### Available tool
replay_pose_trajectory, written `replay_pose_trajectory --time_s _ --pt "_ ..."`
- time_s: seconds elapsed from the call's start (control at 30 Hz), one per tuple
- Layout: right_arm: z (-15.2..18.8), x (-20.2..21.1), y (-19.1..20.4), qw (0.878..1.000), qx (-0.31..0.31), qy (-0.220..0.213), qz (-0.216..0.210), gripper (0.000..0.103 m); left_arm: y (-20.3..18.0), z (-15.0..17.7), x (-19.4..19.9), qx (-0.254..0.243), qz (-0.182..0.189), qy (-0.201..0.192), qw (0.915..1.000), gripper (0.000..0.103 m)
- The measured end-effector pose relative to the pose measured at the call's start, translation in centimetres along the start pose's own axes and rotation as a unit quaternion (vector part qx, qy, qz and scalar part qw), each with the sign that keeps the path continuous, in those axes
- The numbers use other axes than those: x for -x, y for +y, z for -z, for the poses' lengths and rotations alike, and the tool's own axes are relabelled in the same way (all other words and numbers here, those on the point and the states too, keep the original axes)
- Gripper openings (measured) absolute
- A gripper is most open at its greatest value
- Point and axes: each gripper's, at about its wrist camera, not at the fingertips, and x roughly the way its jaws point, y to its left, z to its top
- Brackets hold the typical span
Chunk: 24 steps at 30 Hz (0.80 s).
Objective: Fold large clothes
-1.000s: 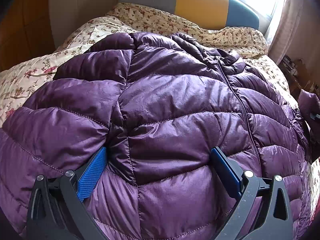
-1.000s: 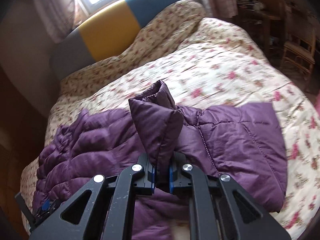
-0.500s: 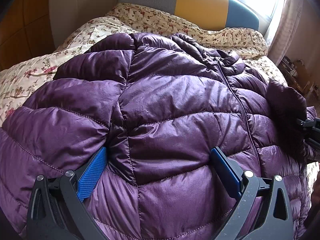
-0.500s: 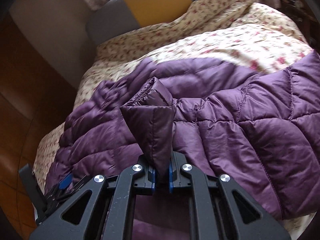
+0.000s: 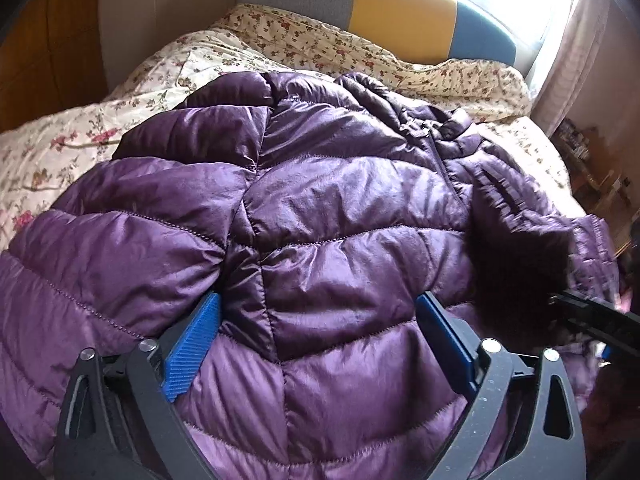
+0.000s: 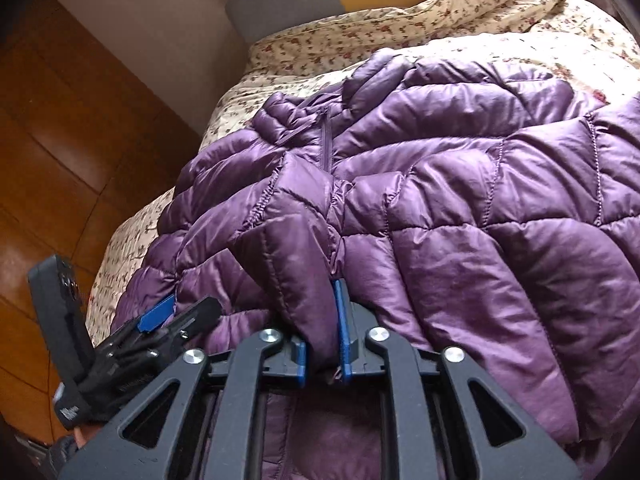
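A purple quilted down jacket lies spread on the bed, zipper up; it also fills the right wrist view. My left gripper is open, its blue pads pressed into the jacket's near part on either side of a puffy panel. My right gripper is shut on the sleeve end and holds it over the jacket's front. The right gripper shows at the right edge of the left wrist view, and the left gripper shows at lower left in the right wrist view.
The bed has a floral cream quilt and a grey, yellow and blue headboard. A wooden wardrobe stands left of the bed. A bright window and curtain are at the far right, with cluttered shelves beside the bed.
My right gripper has carried the sleeve leftward across the jacket's front, close to the left gripper. The left gripper has stayed pressed on the jacket.
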Motion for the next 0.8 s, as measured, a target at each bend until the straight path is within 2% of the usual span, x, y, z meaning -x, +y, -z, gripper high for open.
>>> replay_pose_trajectory --time_s 0.07,0.13,0.23,0.37,0.5,0.67,0.7,0.73,0.77,0.8 --pt "0.1 -0.1 0.2 1.0 0.003 -0.001 -0.001 0.021 0.6 -0.1 0.5 0.017 0.021 0.0 0.9996 0.086" --pt "0.3 0.0 0.4 1.0 0.006 -0.002 -0.005 0.037 1.1 -0.5 1.0 0.039 0.053 0.002 0.9979 0.081" --pt "0.5 0.4 1.4 1.0 0.027 -0.006 0.0 0.053 0.6 -1.1 1.9 0.049 0.082 -0.002 0.9954 0.078" --pt "1.1 1.2 2.6 0.998 0.062 -0.014 0.02 0.064 -1.5 -1.6 2.8 0.032 0.114 -0.005 0.9929 0.078" --pt "1.7 2.7 2.8 0.995 0.085 -0.031 0.049 0.072 -4.1 -1.9 1.9 0.017 0.145 0.019 0.9891 0.078" --pt "1.6 5.2 1.2 0.987 0.083 -0.068 0.122 0.077 -5.8 -1.6 0.3 0.026 0.166 0.049 0.9846 0.078" --pt "1.5 5.7 0.7 0.985 0.077 -0.077 0.132 0.078 -6.1 -1.5 0.0 0.026 0.164 0.051 0.9849 0.075" --pt "1.4 6.4 0.2 0.984 0.07 -0.084 0.138 0.079 -6.6 -1.6 -0.3 0.023 0.164 0.053 0.9848 0.066" --pt "1.3 7.1 -0.4 0.983 0.06 -0.093 0.148 0.08 -6.9 -1.6 -0.4 0.021 0.165 0.057 0.9844 0.063" --pt "1.2 7.9 -1.2 0.981 0.047 -0.105 0.158 0.08 -7.1 -1.6 -0.6 0.017 0.162 0.059 0.9849 0.048"
